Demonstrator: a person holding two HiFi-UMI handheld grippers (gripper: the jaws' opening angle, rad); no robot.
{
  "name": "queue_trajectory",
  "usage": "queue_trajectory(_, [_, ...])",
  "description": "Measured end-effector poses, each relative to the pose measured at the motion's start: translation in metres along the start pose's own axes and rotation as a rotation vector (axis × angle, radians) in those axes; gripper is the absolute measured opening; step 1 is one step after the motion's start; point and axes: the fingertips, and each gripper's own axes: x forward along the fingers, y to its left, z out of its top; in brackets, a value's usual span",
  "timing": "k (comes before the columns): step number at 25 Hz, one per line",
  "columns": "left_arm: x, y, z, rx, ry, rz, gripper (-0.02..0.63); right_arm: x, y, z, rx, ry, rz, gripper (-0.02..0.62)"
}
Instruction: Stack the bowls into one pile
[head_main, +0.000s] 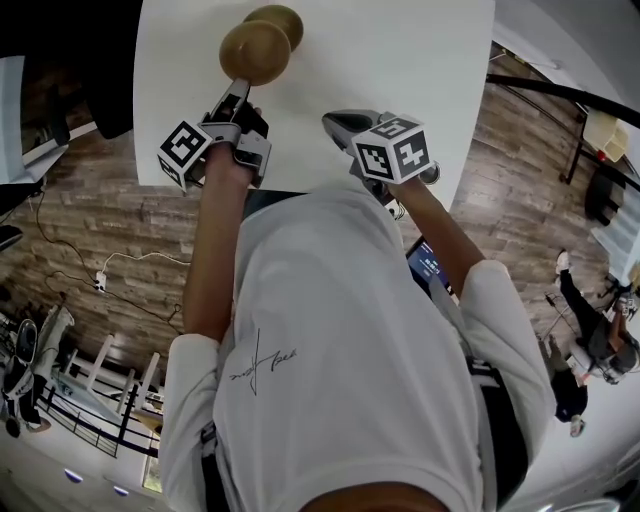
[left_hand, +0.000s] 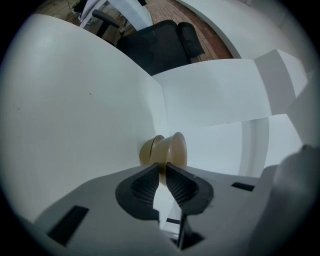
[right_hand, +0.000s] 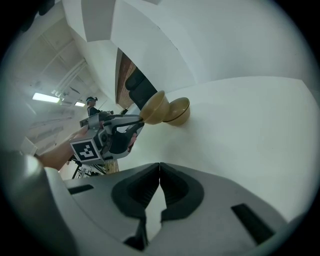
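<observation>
White T-shirt (head_main: 330, 350) of the person wearing the camera fills the lower middle of the head view, with both forearms reaching up the frame to a white table (head_main: 420, 60).

At the upper left of the head view, the left gripper (head_main: 240, 88) is clamped on the rim of a tan bowl (head_main: 255, 52). In the left gripper view its two black ribbed pads (left_hand: 146, 184) pinch the thin edge of that bowl from either side, and the bowl is turned on its side. The right gripper view shows the held bowl in the upper middle of the frame, tipped with its base towards the left.

A second tan bowl (head_main: 282, 17) stands upright on the table, mouth up, just beyond the held one, at the top edge of the head view. The two overlap in every view, so it is hard to say whether they touch or only sit close together.

The right gripper (head_main: 332, 121) is right of centre in the head view, over the near part of the table and apart from both bowls. In its own view the jaws are pressed together with nothing between them, and only bare tabletop lies ahead.

A black office chair (left_hand: 160, 45) stands past the table's far edge, at the top of the left gripper view, on a wood-plank floor (head_main: 120, 240).
</observation>
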Motion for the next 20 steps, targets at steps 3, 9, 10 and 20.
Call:
queue_trajectory(3, [0.003, 0.003, 0.0, 0.007, 0.018, 0.012, 0.041, -0.001, 0.0, -0.002, 0.024, -0.013, -0.007, 0.011])
queue_trajectory(9, [0.013, 0.001, 0.003, 0.011, 0.036, 0.01, 0.041, -0.002, -0.005, -0.004, 0.061, -0.021, -0.017, 0.011])
queue_trajectory(10, [0.017, 0.001, 0.003, 0.01, 0.039, 0.011, 0.041, -0.001, -0.006, -0.004, 0.066, -0.022, -0.019, 0.011])
queue_trajectory(20, [0.03, 0.0, 0.007, -0.002, 0.062, 0.013, 0.041, -0.003, -0.008, -0.008, 0.074, -0.021, -0.047, 0.011])
